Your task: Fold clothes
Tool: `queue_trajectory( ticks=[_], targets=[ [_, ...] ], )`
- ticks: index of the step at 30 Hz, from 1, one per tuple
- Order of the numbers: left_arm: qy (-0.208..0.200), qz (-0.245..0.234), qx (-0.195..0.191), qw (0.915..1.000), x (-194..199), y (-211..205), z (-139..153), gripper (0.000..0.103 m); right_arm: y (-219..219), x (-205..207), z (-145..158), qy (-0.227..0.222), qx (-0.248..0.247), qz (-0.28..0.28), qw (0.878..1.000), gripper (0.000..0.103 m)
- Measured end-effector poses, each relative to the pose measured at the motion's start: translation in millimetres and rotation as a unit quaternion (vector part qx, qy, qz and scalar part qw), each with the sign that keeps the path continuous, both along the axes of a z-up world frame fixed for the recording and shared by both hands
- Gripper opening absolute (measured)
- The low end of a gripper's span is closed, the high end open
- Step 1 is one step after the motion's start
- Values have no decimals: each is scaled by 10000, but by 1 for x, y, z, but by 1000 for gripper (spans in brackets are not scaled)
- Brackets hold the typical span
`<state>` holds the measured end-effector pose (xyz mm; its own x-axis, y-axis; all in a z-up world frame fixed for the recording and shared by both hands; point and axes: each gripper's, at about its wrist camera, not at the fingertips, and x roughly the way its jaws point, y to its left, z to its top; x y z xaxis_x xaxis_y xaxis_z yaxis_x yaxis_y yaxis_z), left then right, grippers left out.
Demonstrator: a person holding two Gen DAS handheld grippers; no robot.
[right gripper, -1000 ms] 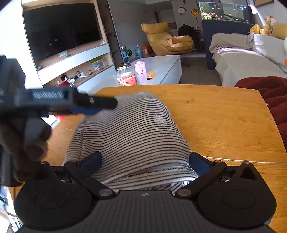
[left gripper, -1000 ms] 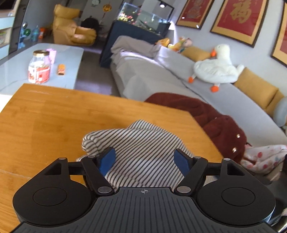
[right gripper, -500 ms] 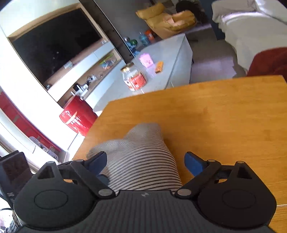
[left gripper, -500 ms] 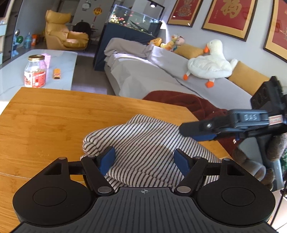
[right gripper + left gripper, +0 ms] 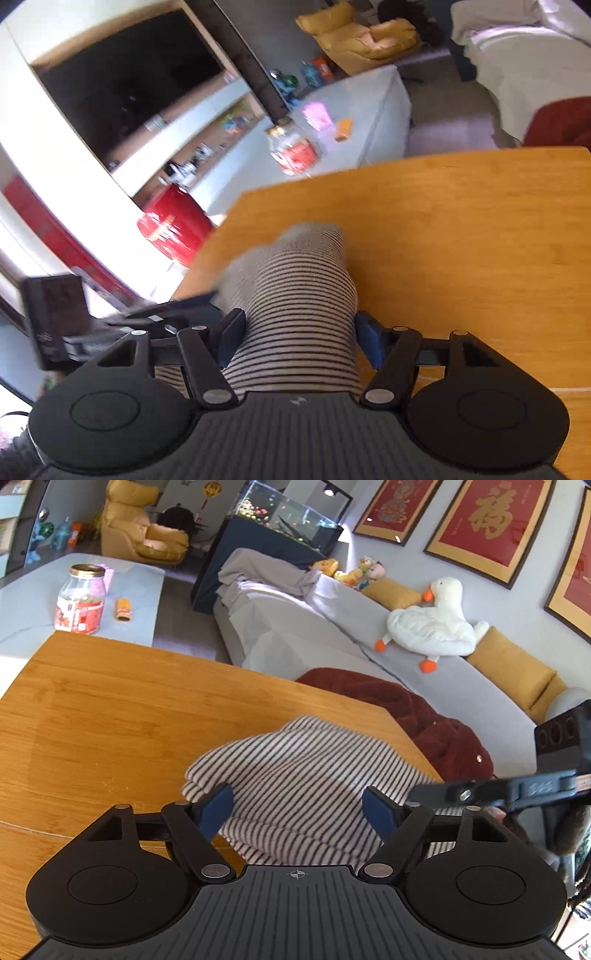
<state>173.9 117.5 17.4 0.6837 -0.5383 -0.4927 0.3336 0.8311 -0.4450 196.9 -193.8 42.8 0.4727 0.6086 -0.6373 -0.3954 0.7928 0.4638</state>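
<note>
A striped garment (image 5: 306, 775) lies bunched on the wooden table (image 5: 110, 716). The left claw (image 5: 299, 808) straddles it, released. The right claw (image 5: 299, 336) is closing around a fold; its blurred pads seem just short of pressing.

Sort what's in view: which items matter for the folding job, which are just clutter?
In play:
- black-and-white striped knit garment, bunched on the orange wooden table
- left gripper, straddling it
- right gripper, jaws closing around it

Lying about:
- glass jar with red label
- white plush goose
- dark red fleece
</note>
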Motion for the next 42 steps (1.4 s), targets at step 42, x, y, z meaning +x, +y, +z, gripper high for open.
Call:
queue_trajectory(
  ticks=[42],
  targets=[
    [79, 236, 72, 9997, -7, -49, 34, 74, -3, -38, -22, -506, -227, -285, 9981, 95]
  ],
)
